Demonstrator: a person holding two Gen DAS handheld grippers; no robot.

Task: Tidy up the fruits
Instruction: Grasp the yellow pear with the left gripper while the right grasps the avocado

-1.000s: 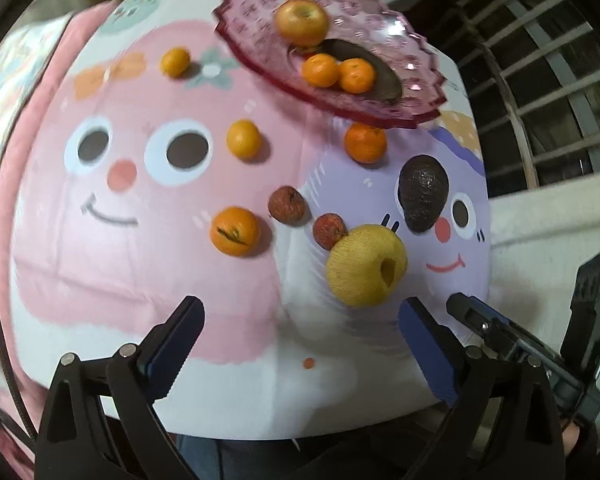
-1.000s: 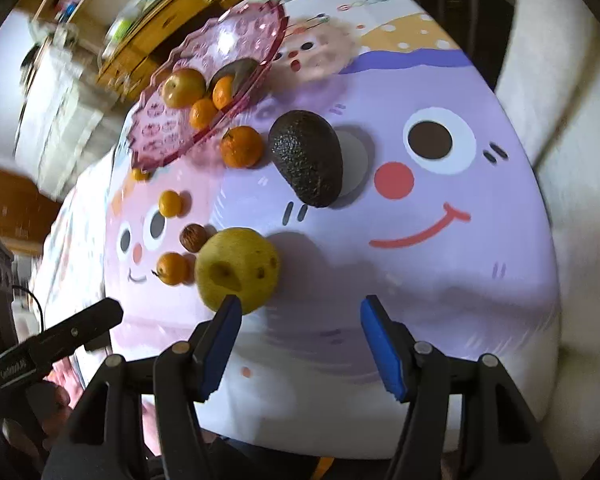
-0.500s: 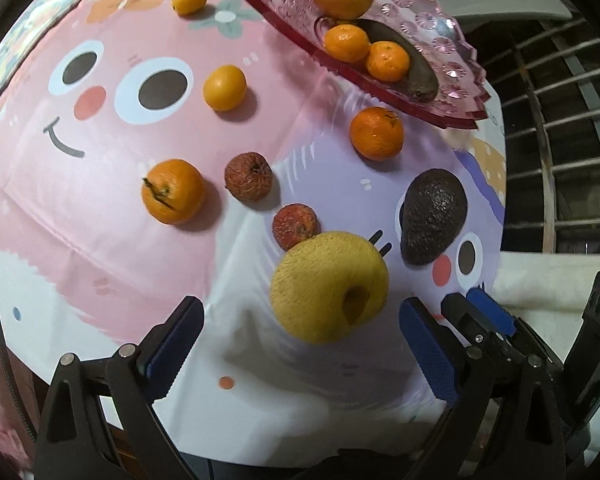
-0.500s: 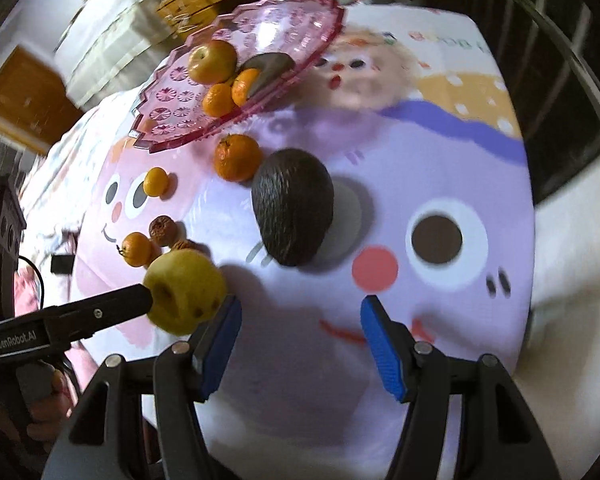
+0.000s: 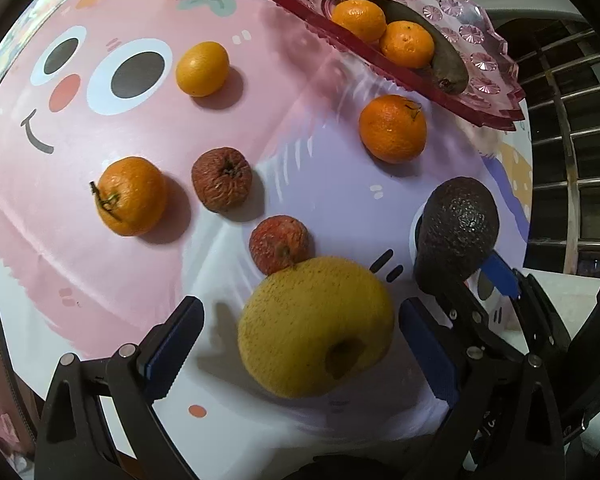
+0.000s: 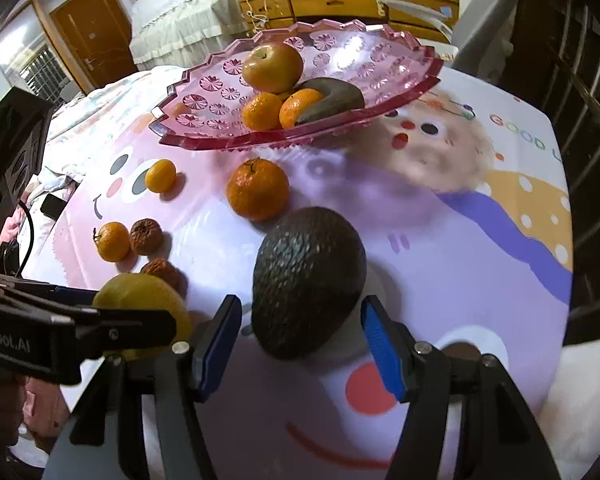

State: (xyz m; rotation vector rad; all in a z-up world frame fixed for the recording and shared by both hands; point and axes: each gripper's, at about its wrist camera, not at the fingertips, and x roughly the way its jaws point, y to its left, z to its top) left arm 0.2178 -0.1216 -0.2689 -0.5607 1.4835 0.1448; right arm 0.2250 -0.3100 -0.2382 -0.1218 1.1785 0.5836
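Observation:
A big yellow pear point(image 5: 316, 326) lies on the cartoon tablecloth between the open jaws of my left gripper point(image 5: 300, 336); the pads are apart from it. It also shows in the right wrist view point(image 6: 140, 300). A dark avocado point(image 6: 308, 280) lies between the open jaws of my right gripper point(image 6: 300, 336), untouched; in the left wrist view the avocado point(image 5: 458, 232) is at the right. A pink glass fruit dish point(image 6: 340, 68) at the back holds an apple point(image 6: 274, 66), two mandarins point(image 6: 262, 116) and a dark fruit.
Loose on the cloth: a mandarin point(image 5: 392, 128) by the dish, a stemmed mandarin point(image 5: 130, 196), two kumquats point(image 5: 202, 68), two shrivelled red fruits point(image 5: 222, 184). A metal railing point(image 5: 572, 120) runs at the right. A bed and wooden dresser point(image 6: 340, 0) stand behind.
Both grippers have moved forward and lower. The pear now sits between the left jaws and the avocado between the right jaws. No fruit has moved.

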